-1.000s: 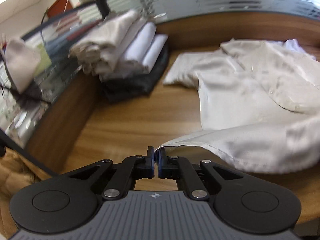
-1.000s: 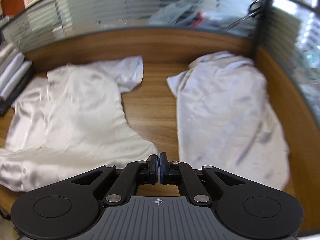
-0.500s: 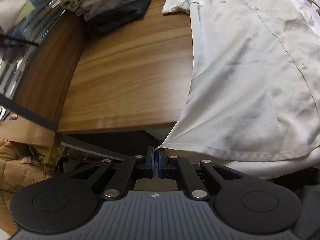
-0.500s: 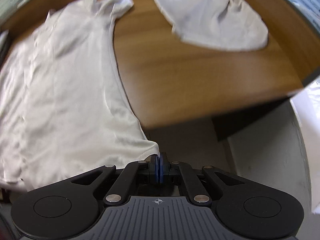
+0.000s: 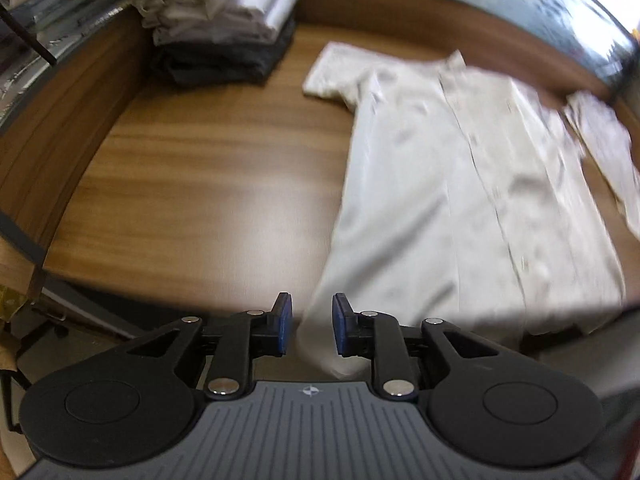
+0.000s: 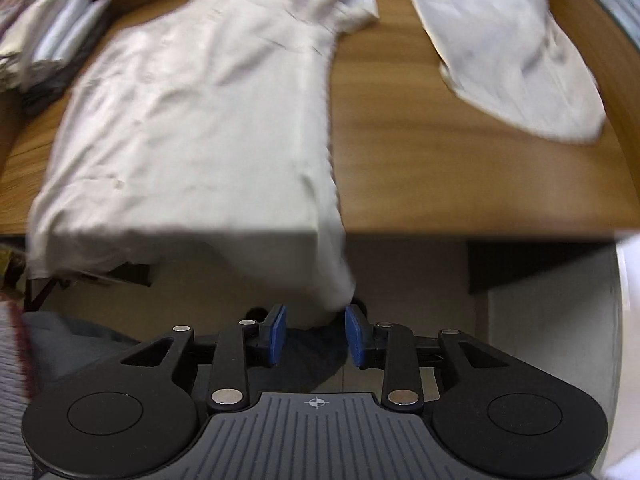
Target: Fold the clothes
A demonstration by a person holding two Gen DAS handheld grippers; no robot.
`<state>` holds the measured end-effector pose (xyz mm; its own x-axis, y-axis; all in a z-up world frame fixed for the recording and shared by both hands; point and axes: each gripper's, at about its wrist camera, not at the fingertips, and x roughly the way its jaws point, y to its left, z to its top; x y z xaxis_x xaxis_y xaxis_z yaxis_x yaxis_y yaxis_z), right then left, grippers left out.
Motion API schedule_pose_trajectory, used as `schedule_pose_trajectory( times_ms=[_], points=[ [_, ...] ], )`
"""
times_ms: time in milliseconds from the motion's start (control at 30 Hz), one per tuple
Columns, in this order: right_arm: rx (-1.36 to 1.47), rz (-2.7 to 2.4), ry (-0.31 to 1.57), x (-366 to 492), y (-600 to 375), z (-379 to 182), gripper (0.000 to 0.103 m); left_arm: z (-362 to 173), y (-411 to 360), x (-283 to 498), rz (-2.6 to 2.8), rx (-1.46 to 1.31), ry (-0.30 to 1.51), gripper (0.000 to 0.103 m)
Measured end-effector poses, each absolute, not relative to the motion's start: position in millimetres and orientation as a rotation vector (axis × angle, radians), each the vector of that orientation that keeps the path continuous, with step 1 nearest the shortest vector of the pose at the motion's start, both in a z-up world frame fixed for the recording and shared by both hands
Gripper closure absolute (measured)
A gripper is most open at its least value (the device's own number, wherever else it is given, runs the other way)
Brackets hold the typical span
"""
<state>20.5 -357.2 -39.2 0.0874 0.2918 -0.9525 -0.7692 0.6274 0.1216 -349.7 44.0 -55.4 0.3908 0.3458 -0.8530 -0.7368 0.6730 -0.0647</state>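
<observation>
Tools opening (both) — shirt (image 5: pixel 460 200) hem between

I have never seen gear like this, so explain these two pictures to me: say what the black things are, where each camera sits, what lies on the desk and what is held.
No robot here: a person carries a two-finger tool in each hand, each with a camera looking along its blue-padded fingers. One picture is from the left tool, the other from the right tool. On the wooden desk lies a cream button-up shirt, spread flat, its hem hanging over the near edge. Folded clothes are stacked at the far left; another pale garment lies to the right. Both tools' jaws are opening, a hem corner loose between each pair.
</observation>
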Motion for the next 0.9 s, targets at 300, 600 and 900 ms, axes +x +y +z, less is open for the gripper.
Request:
schedule_pose_trajectory(
  times_ms=[300, 600, 900],
  points=[
    [-0.362, 0.797, 1.122, 72.5, -322.6, -26.6, 0.067, -50.3, 110.9, -287.0, 0.865, -0.645, 0.751, 0.071],
    [-0.180, 0.769, 1.104, 157.5, -271.9, -45.7, 0.066, -57.6, 160.8, -219.7, 0.948, -0.808, 0.660, 0.068],
    [-0.072, 0.716, 1.157, 200.2, -204.9, -76.3, 0.059, -67.0, 180.9, -182.3, 0.899, -0.821, 0.678, 0.061]
  ],
)
